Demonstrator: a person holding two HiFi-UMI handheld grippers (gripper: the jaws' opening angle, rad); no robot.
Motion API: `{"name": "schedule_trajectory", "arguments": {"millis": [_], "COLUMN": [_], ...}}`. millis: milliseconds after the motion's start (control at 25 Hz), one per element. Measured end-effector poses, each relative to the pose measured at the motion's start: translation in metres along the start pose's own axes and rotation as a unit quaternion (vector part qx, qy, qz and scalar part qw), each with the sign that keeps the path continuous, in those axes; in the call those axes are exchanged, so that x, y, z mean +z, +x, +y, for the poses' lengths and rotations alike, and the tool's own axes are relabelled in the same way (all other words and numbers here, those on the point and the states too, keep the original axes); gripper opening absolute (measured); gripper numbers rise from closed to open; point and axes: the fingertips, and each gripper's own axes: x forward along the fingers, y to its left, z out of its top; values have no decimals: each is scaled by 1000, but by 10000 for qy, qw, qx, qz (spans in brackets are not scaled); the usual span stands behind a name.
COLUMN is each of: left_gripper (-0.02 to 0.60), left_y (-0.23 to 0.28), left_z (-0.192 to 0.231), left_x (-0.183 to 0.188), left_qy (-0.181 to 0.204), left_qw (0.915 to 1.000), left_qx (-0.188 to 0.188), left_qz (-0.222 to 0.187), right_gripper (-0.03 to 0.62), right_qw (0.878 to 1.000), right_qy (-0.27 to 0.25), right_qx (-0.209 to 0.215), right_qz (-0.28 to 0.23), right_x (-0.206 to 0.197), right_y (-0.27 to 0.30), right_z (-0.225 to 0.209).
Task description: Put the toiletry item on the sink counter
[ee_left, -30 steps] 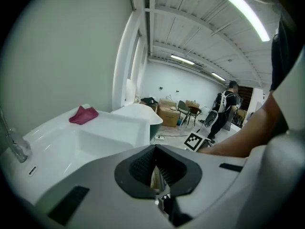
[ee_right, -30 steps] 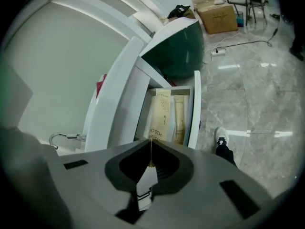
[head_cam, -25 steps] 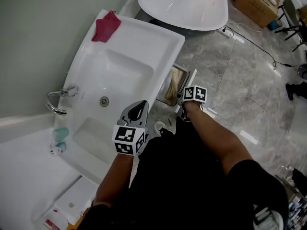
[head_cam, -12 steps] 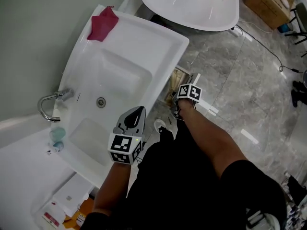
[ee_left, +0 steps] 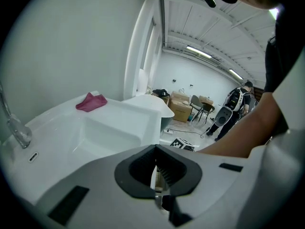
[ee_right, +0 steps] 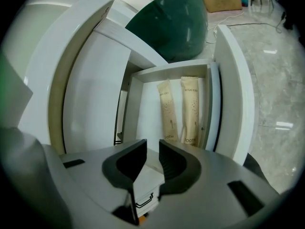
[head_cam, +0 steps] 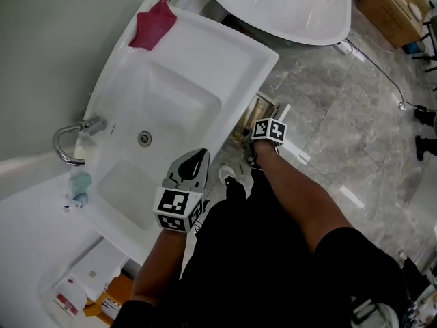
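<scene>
Right gripper view shows the right gripper (ee_right: 152,146) with its jaws a narrow slit apart, having just been opening, and nothing is between them. At twelve o'clock beyond the tips, two beige toothbrush packets (ee_right: 167,111) lie side by side in the open drawer (ee_right: 145,123), below the sink counter (head_cam: 235,57). Left gripper view shows the left gripper (ee_left: 156,149) with its jaws closed together and empty at the counter's front edge, the basin (ee_left: 109,128) at eleven o'clock, a red cloth (ee_left: 91,101) at ten o'clock on the far corner, and the tap (ee_left: 12,128) at nine o'clock.
</scene>
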Motion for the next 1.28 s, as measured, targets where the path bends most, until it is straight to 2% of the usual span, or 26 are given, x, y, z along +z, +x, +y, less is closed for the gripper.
{"name": "schedule_trajectory", "arguments": {"millis": [400, 640, 880, 960, 1080, 1280], "left_gripper": [3, 3, 3, 3, 3, 3], "left_y": [-21, -45, -74, -86, -105, -140], "left_z": [-3, -15, -17, -16, -14, -14], "left_x": [5, 3, 0, -1, -2, -3], "left_qy": [106, 199, 317, 348, 398, 326], "left_qw": [9994, 9978, 9955, 9948, 9939, 9920], "left_qx": [-156, -401, -546, -549, -519, -539], "left_qz": [-304, -485, -713, -786, -891, -1094], "right_gripper": [54, 54, 40, 19, 5, 3], "right_qw": [9991, 9966, 9859, 9768, 9558, 9070], "right_qy": [-391, -611, -1091, -1417, -2134, -3395], "right_qx": [122, 380, 791, 1041, 1323, 1692], "right_qz": [-54, -410, -989, -1220, -1528, -1831], "right_x": [-15, -30, -41, -49, -65, -101], "right_y": [-33, -74, -134, -158, -193, -237], "right_z": [12, 39, 84, 107, 146, 215]}}
